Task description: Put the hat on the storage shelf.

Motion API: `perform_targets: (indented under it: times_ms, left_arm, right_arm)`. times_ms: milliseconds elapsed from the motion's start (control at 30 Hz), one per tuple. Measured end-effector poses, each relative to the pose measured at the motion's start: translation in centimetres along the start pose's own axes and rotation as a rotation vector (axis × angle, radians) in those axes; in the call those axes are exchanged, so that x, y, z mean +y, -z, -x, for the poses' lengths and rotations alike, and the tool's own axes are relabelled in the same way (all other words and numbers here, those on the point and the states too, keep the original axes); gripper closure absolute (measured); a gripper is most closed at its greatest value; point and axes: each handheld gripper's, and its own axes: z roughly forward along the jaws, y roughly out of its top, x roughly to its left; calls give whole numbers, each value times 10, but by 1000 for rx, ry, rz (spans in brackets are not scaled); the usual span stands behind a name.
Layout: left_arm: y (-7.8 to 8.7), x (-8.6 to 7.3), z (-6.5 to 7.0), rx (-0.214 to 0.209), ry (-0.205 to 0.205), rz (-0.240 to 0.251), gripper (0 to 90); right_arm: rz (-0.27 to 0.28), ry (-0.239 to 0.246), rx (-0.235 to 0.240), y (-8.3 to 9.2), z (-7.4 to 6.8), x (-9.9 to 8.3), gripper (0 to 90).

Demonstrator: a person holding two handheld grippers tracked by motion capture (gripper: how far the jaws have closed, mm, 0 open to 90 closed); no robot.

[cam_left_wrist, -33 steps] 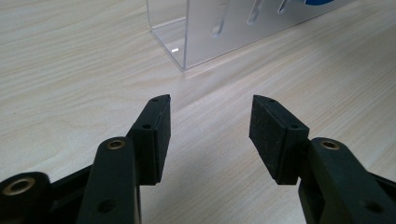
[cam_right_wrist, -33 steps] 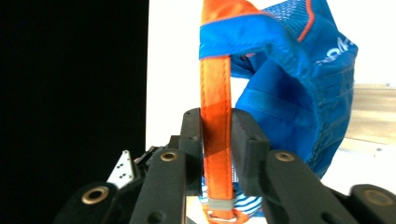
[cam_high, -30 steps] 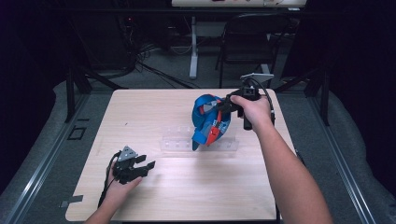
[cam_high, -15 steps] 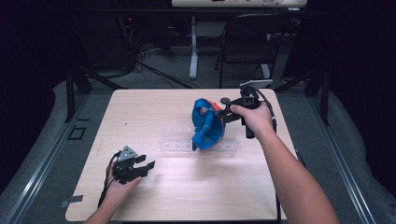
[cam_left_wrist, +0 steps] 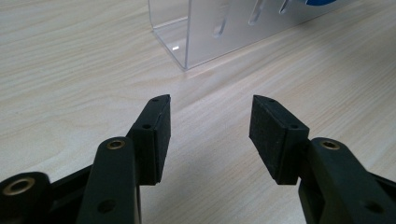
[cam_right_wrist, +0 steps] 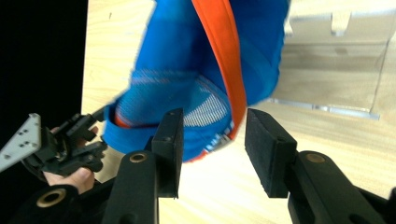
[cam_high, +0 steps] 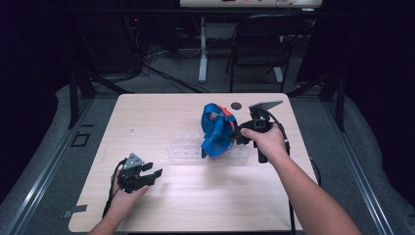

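Blue mesh cap with orange strap, upright.

Light wood table — a clear plastic rack lies mid-table with a blue-and-orange shoe standing on it. A small dark round thing, maybe a cap, sits near the far edge — too small to tell.

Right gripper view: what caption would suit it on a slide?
Open hand-held gripper facing a blue and orange shoe propped on a clear stand.
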Motion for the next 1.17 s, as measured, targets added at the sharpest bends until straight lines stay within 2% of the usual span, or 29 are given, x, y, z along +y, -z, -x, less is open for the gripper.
perform_targets:
  times_ms: [167, 333, 400, 533, 567, 633, 667, 767, 833, 900, 933, 1033, 1067, 1100, 1133, 1167]
  left_arm:
    - [0, 0, 0, -1, 0, -3, 491]
    - [0, 0, 0, 2, 2, 0, 491]
    - [0, 0, 0, 2, 2, -1, 491]
    - [0, 0, 0, 1, 2, 0, 491]
    - [0, 0, 0, 3, 3, -1, 491]
    - [0, 0, 0, 3, 3, -1, 491]
    - [0, 0, 1, 5, 2, -4, 491]
    - [0, 0, 1, 6, -1, 0, 490]
    - [-1, -1, 1, 7, 3, 0, 490]
    - [-1, -1, 1, 8, 4, 0, 489]
    - [-1, 0, 1, 8, 5, -4, 489]
    - [-1, 0, 1, 9, 6, -2, 489]
    - [-1, 0, 1, 9, 4, 2, 489]
    - [-1, 0, 1, 7, 0, -2, 490]
    - [-1, 0, 1, 7, 0, -2, 498]
    - [-2, 0, 2, 6, -10, -5, 498]
  right_arm:
    - [-4, 5, -27, -11, 11, -14, 578]
    - [-3, 27, -30, -19, 18, -27, 577]
    - [-2, 22, -27, -22, 20, -33, 574]
    - [-10, 52, -22, -26, 25, -44, 572]
    - [-1, 70, -31, -27, 26, -53, 569]
    - [9, 83, -26, -28, 26, -56, 568]
    - [11, 118, -40, -29, 29, -64, 561]
    - [48, 133, -36, -34, 34, -77, 559]
    - [54, 178, -44, -38, 40, -87, 544]
    - [59, 191, -44, -40, 42, -91, 545]
    - [89, 203, -30, -44, 48, -102, 545]
    - [115, 228, -17, -47, 54, -112, 544]
    - [160, 261, -4, -48, 61, -123, 532]
    - [190, 278, -15, -49, 65, -128, 522]
    - [190, 278, -15, -49, 65, -128, 522]
    - [218, 296, -35, -49, 68, -131, 524]
